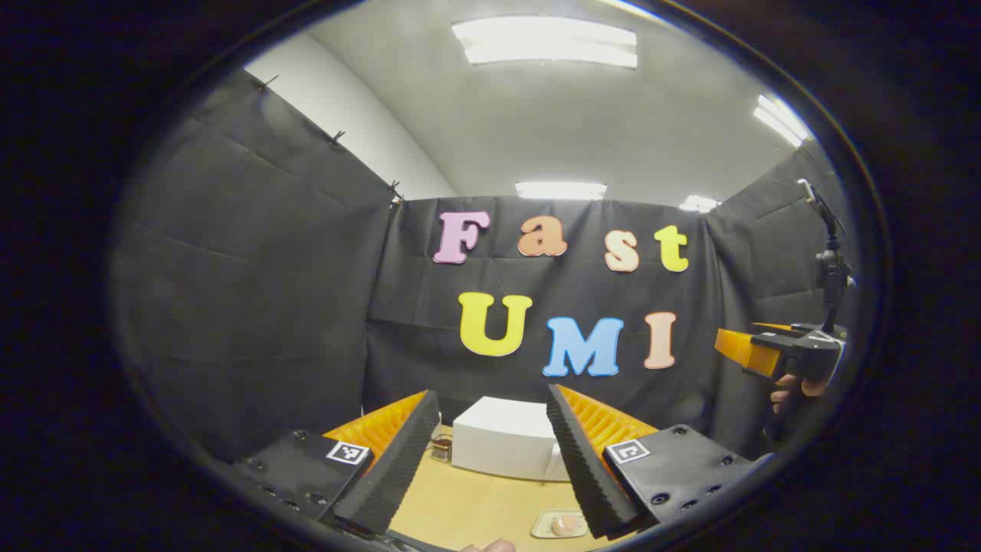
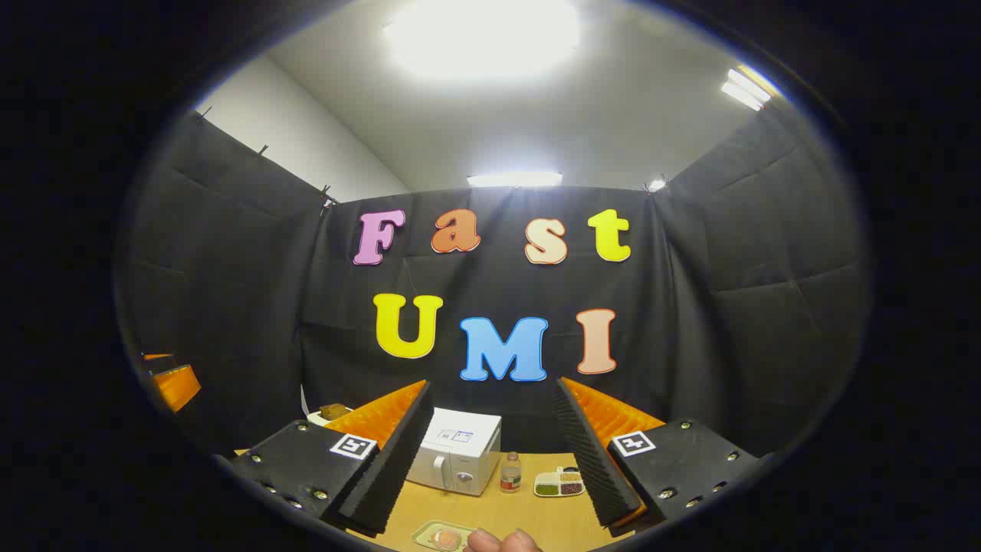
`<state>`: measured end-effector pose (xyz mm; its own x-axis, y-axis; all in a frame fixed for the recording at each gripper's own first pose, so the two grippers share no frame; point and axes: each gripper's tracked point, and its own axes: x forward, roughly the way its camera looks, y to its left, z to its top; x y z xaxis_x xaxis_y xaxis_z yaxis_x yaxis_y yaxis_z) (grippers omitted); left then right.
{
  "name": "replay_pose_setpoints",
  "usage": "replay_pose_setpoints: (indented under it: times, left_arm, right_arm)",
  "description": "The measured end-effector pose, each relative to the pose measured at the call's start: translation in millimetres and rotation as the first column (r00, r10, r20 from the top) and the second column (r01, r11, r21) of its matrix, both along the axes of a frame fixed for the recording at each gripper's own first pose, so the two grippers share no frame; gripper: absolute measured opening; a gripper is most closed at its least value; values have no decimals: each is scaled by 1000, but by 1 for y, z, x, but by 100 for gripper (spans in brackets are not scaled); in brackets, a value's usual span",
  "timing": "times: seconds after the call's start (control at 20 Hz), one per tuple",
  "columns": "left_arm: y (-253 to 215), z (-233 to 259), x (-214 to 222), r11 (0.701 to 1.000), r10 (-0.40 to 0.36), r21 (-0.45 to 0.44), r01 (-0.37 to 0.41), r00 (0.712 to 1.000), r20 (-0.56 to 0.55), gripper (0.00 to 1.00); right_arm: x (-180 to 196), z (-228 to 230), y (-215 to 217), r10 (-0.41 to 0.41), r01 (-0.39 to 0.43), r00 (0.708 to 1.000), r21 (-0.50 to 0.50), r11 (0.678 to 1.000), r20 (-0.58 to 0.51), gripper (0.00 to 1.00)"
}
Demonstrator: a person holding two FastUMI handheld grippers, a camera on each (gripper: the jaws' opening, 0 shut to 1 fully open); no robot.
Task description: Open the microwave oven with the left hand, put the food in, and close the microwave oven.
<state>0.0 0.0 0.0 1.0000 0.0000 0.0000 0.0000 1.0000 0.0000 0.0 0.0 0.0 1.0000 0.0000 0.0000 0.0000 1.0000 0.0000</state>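
The white microwave stands shut at the back of the wooden table, seen from its plain side. In the right gripper view the microwave shows its door handle and knob. A small tray of food lies on the near part of the table, and the same tray sits low in the right gripper view. My left gripper is held high above the table, open and with nothing in it. My right gripper is also open, with nothing between its fingers, well back from the microwave.
A small bottle and a divided dish of beans stand right of the microwave. A plate with a brown item sits behind it. A small jar is beside the microwave. A hand holds the other gripper at far right.
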Motion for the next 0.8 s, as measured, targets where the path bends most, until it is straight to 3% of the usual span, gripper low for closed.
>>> replay_pose_setpoints:
  times: [0.8]
  left_arm:
    - [-42,-4,11,999,-25,26,25,999,-21,94]
  right_arm:
    - [4,-10,-39,-20,20,1000,9,1000,-9,96]
